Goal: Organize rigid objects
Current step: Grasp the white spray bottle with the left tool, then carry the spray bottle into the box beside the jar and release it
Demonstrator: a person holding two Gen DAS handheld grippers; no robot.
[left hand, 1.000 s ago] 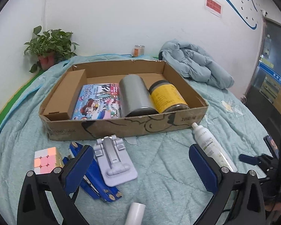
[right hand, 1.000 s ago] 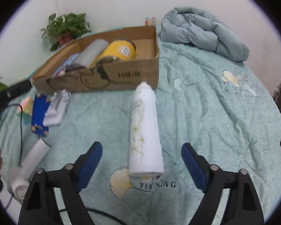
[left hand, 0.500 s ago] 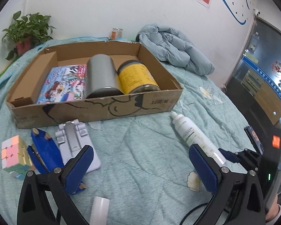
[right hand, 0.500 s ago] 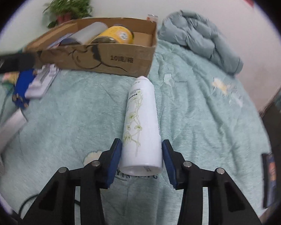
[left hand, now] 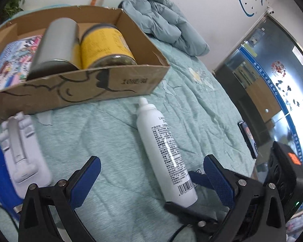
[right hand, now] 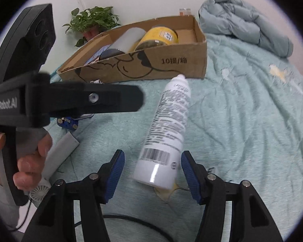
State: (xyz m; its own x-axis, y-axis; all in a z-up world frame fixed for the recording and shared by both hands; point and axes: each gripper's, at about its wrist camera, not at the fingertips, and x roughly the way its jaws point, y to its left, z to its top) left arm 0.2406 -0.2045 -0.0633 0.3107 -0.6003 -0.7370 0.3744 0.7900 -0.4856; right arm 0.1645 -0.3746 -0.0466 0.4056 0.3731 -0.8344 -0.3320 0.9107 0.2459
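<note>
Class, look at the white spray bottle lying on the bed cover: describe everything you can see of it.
The white spray bottle is a smooth, glossy cylinder, plastic or metal by its look, with a rounded cap narrowing to a small tip. Dense black print and a barcode near its base cover one side. It lies on its side on the teal quilt, cap toward the cardboard box, base between the open fingers of the right gripper, which do not visibly touch it.

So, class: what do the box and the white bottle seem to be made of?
Box: brown cardboard, matte, with torn, raw edges and printed ink. White bottle: smooth and glossy, showing a bright glare streak near its base; probably plastic or coated metal, hard to tell.
</note>
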